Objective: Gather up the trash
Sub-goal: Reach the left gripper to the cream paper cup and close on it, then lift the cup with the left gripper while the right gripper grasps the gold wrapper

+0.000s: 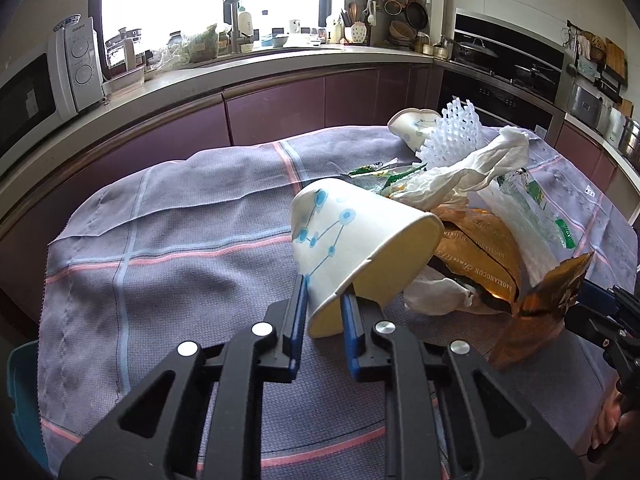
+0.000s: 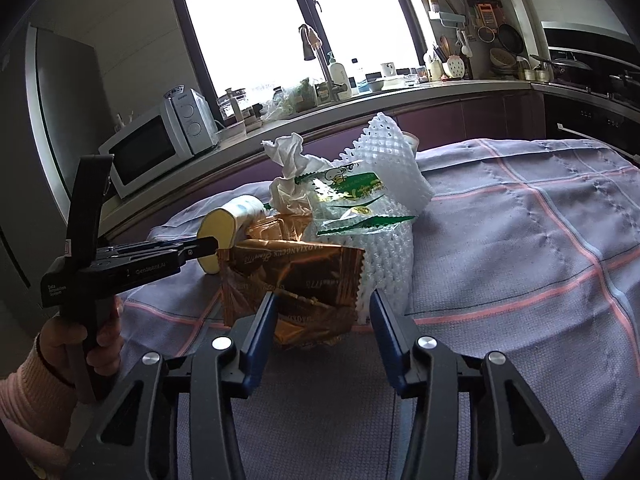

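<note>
On the checked cloth [image 1: 180, 248], left hand-held gripper [image 1: 324, 300] pinching paper cup [image 1: 360, 240]; right hand-held gripper [image 2: 324, 312] spread.

The left gripper [image 1: 323, 300] points downward, its fingers [image 1: 297, 312] pinched on a paper cup [image 1: 352, 236] rim; the right gripper [image 2: 323, 312] stands half-spread, its fingers [image 2: 262, 320] flanking a gold wrapper [image 2: 296, 276]

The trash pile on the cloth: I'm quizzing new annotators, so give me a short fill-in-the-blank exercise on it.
1. The left gripper pinches the rim of a paper ____.
2. Between the right gripper's fingers sits a ____-coloured snack wrapper.
3. The white foam net lies on a checked ____.
4. On the counter left of the window stands a white ____.

Missing words: cup; gold; cloth; microwave
</note>
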Action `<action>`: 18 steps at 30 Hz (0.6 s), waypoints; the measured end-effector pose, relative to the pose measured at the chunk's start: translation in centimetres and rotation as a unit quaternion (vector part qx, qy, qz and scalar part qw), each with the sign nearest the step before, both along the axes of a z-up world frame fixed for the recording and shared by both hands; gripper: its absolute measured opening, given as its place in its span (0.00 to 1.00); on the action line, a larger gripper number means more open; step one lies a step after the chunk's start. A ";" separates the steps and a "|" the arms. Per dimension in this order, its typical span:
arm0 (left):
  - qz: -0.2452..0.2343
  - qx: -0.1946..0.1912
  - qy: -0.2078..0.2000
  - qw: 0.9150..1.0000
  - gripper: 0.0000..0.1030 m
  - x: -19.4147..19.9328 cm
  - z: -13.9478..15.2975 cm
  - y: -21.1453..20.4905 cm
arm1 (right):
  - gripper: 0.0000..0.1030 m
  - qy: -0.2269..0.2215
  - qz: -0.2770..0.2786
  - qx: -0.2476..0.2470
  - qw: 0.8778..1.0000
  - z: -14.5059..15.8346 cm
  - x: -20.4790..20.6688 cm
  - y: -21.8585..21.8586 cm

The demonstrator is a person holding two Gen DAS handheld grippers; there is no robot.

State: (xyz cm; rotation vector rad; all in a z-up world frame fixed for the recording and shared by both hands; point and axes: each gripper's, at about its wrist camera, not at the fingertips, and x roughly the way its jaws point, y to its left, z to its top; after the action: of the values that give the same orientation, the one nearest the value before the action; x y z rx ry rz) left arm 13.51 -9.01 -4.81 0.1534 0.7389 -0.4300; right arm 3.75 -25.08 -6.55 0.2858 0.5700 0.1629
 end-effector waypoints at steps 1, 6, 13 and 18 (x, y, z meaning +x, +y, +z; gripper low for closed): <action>0.002 -0.005 0.000 1.000 0.07 0.0 0.0 0.3 | 0.38 -0.001 0.003 0.001 1.000 0.1 -0.1 0.0; 0.008 -0.014 -0.016 1.000 0.04 -1.0 0.7 1.3 | 0.14 -0.005 0.025 0.007 1.000 0.3 -0.4 0.5; 0.008 -0.028 -0.030 0.999 0.04 -2.7 1.9 3.3 | 0.07 -0.011 0.046 0.015 0.999 0.9 -0.7 1.5; 0.009 -0.035 -0.030 0.999 0.03 -3.5 2.1 4.4 | 0.49 0.003 0.039 0.033 0.999 0.4 0.0 1.3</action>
State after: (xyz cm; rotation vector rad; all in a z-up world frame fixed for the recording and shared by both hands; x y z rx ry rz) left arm 9.96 -4.60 -2.73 0.0943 0.6656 -0.4319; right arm 3.72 -23.80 -6.12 0.3283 0.5834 0.2556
